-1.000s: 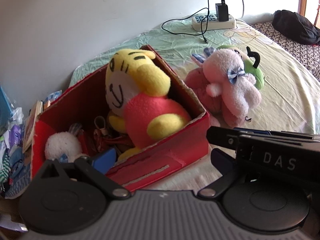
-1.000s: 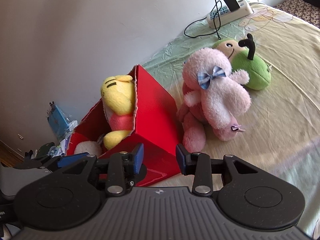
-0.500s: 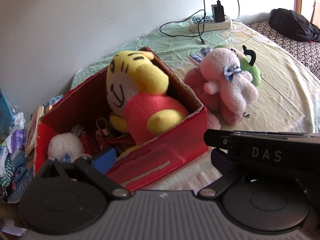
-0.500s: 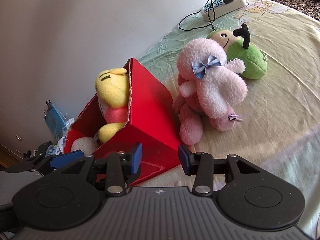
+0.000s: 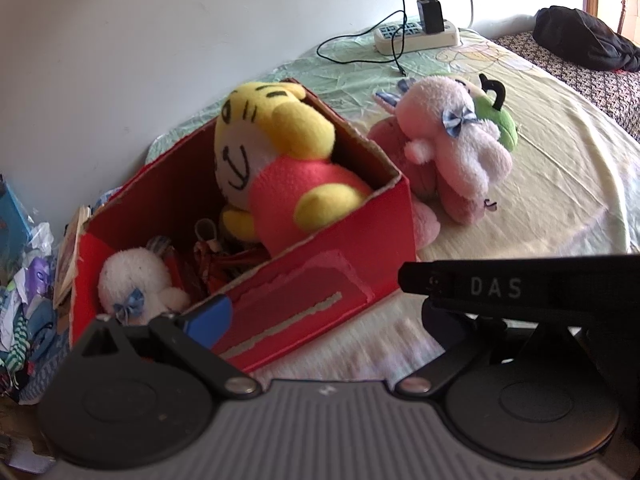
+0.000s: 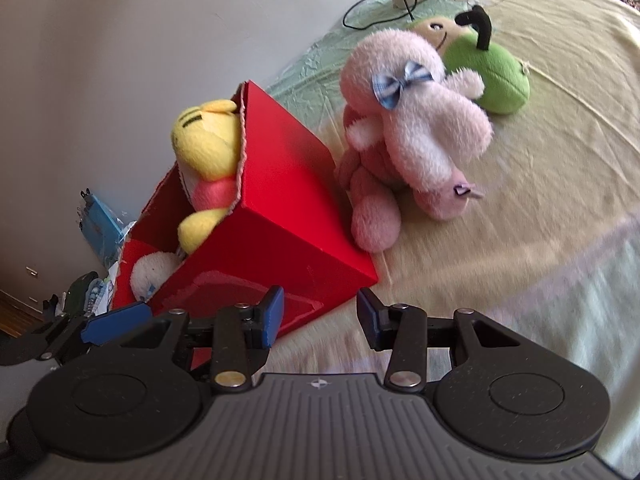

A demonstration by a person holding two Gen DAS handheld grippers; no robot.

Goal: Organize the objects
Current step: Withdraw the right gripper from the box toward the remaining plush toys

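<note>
Two grippers we hold wide apart and empty: the left gripper (image 5: 324, 316) faces the red box (image 5: 304, 280) holding the yellow toy (image 5: 280, 160), the right gripper (image 6: 320, 316) sits below the pink toy (image 6: 416, 128), beside the box.

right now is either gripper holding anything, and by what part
Nothing is held. The right gripper is open over the bedsheet, and the left gripper is open too, with nothing between its fingers.

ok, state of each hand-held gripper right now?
Left hand-held gripper: open, empty.
Right hand-held gripper: open, empty.
</note>
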